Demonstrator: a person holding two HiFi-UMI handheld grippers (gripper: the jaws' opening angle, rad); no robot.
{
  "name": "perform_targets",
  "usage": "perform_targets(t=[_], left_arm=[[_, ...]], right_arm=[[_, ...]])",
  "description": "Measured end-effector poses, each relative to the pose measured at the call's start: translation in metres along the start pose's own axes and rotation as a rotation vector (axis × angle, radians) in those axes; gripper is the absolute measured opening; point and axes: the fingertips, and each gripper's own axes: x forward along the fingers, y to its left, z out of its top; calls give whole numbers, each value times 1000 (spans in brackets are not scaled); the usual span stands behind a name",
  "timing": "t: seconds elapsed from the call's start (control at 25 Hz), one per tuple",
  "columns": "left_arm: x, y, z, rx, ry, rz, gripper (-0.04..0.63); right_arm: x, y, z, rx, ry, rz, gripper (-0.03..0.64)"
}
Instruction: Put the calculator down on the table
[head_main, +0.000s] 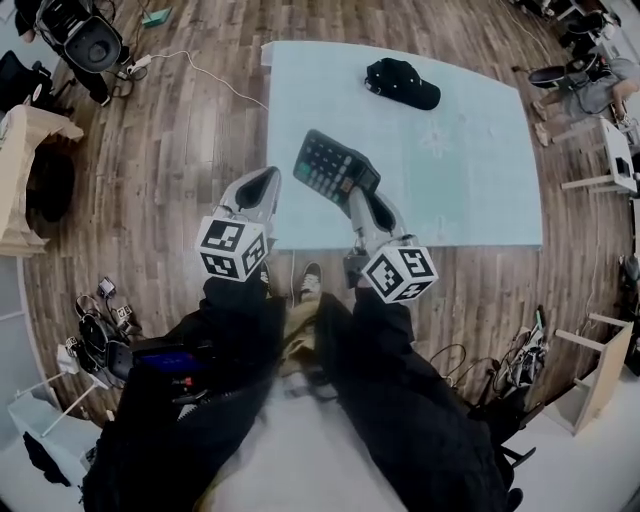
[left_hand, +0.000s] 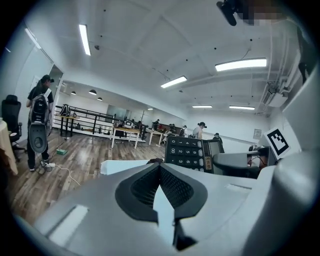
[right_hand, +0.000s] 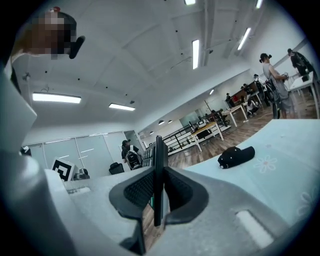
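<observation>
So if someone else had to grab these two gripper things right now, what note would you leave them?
Left gripper: jaws shut, empty, by the table's near left corner.
Right gripper: jaws shut on one end of the calculator.
Calculator: in the air over the near part of the table, not resting on it. A black cap lies at the far side, out of the way.
Done: calculator in hand.
Left: lower it onto the bare table, open the jaws, withdraw.
</observation>
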Motion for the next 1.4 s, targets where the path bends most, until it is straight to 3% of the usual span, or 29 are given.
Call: perform_targets(t=[0.32,0.52,0.84,1.04,1.4], left_arm=[[9,28,-75,-91,174,19,-5],[6,37,-131,-152,289,34,-5],[7,50,-200,-205,414,31,-5],[11,47,-226,-221,475,26,-5],[10,38,-250,-228,533,8,-5]], right_arm=[[22,-39,-82,260,151,-59,51],[28,-57,-138,348,276,-99,51],[41,-83,-202,436,384,-138,52],[44,-97,-240,521,456,-157,53],[44,-124,-286,582,528,-219,54]])
